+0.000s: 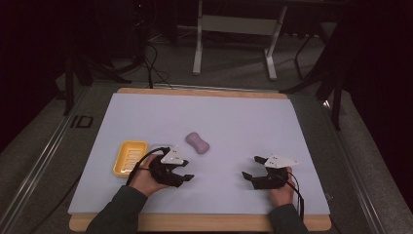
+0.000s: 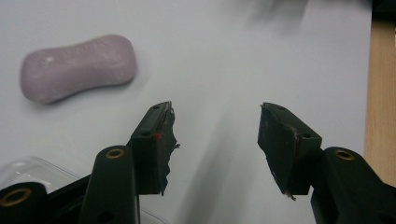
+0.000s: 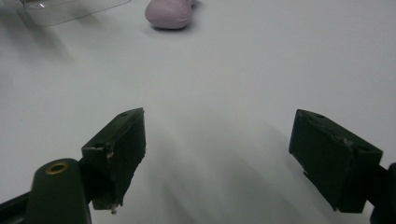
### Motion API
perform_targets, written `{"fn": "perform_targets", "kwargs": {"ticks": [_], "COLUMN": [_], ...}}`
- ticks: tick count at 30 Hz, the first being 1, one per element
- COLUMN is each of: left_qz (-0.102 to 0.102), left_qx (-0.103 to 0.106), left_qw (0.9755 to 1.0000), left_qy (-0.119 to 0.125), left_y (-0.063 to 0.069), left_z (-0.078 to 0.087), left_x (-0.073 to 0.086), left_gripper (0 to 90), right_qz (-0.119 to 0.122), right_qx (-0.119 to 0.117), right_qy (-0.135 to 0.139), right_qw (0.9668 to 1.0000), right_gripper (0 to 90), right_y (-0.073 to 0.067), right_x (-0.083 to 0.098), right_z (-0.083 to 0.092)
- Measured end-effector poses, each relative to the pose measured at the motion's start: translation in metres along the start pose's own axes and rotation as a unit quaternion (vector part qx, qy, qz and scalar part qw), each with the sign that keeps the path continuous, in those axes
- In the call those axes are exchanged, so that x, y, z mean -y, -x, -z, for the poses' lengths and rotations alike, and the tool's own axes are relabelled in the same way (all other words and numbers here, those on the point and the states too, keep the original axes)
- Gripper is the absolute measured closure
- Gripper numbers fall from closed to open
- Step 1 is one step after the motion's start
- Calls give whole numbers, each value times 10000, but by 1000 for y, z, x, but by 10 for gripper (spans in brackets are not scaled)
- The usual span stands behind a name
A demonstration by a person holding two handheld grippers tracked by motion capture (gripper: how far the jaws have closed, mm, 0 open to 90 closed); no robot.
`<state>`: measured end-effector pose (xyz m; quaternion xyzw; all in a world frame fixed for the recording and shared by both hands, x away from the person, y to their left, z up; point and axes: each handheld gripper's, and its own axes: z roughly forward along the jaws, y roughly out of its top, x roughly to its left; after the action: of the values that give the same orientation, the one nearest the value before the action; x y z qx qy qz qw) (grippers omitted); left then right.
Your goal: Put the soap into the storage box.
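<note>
A pale purple soap bar (image 1: 197, 143) lies on the white table cover, just right of a yellow ridged soap dish (image 1: 130, 157). My left gripper (image 1: 187, 169) hovers a little in front of the bar and points right, open, with nothing between its jaws. In the left gripper view the soap bar (image 2: 77, 67) lies up and left of the open left gripper (image 2: 215, 135). My right gripper (image 1: 252, 167) sits near the front right and points left, open and holding nothing. In the right gripper view the right gripper (image 3: 217, 149) stands wide over bare cover, with the soap bar (image 3: 168, 11) far off at the top edge.
The white cover (image 1: 234, 117) lies on a wooden tabletop whose edge (image 2: 380, 93) shows at the right of the left gripper view. A clear plastic piece (image 3: 70, 9) shows at the top left of the right gripper view. Dark floor and stand legs (image 1: 197, 53) lie beyond the table.
</note>
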<state>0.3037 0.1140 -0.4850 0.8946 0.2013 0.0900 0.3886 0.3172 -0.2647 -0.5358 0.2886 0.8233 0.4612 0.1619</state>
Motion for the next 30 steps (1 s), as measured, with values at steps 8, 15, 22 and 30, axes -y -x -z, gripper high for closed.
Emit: {"fn": "perform_targets", "kwargs": {"ticks": [8,15,22,30], "left_qz": [-68,-254,-320,-301], "left_qx": [-69,-38,-104,-47], "left_qw": [9999,9993,9988,9986], "left_qy": [-66,-257,-366,-435], "left_y": [-12,-17,-19,-25], "left_z": [3,-1,-8,-14], "left_x": [-10,-16,-18,-20], "left_gripper": [470,563,628,718], "right_qz": [-6,-7,11,13], "right_qx": [-2,-12,-8,-6], "right_qy": [25,26,21,2], "right_qw": [10000,10000,10000,10000], "right_gripper": [182,182,183,182], "right_y": [0,0,0,0], "right_x": [0,0,0,0], "right_z": [0,0,0,0]}}
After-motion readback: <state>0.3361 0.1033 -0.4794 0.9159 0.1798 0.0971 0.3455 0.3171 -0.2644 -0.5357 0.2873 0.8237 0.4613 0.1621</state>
